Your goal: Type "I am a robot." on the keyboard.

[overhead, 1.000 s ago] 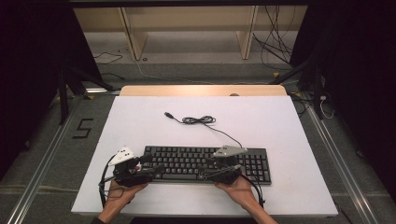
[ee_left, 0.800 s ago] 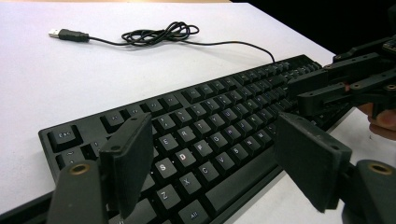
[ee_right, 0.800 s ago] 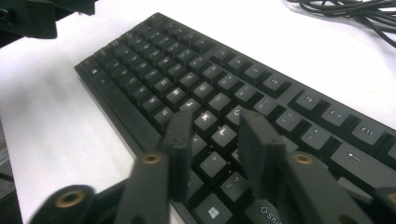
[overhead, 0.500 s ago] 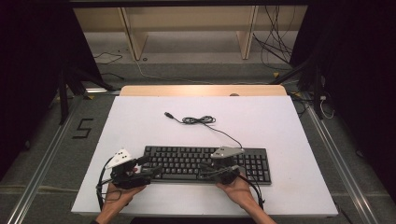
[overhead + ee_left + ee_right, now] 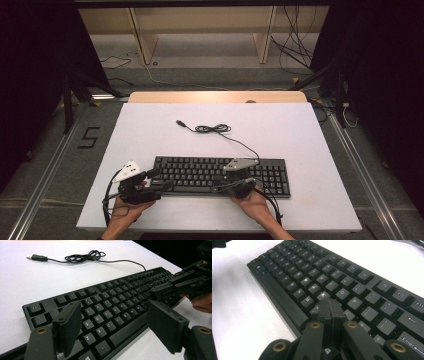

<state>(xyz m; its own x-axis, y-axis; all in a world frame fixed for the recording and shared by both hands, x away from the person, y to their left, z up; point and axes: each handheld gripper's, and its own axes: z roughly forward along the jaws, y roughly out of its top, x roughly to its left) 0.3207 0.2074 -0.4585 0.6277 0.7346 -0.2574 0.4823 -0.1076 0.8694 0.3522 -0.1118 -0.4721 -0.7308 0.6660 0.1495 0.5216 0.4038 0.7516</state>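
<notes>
Since a second ago, both grippers are sitting a little lower at the keyboard's near edge, while the keyboard [image 5: 220, 174] itself is staying put on the white table [image 5: 300, 125].

From the high view, the left gripper [image 5: 162, 184] is pointing at the keyboard's left end and the right gripper [image 5: 220, 188] is reaching over its near edge, right of the middle. Its cable [image 5: 212, 128] is lying coiled beyond it.

Along the left gripper view, the jaws are standing spread wide over the keyboard's left keys [image 5: 100, 312].

Along the right gripper view, the jaws are pressing together, tips resting over the keys near the space bar [image 5: 284, 302].
</notes>
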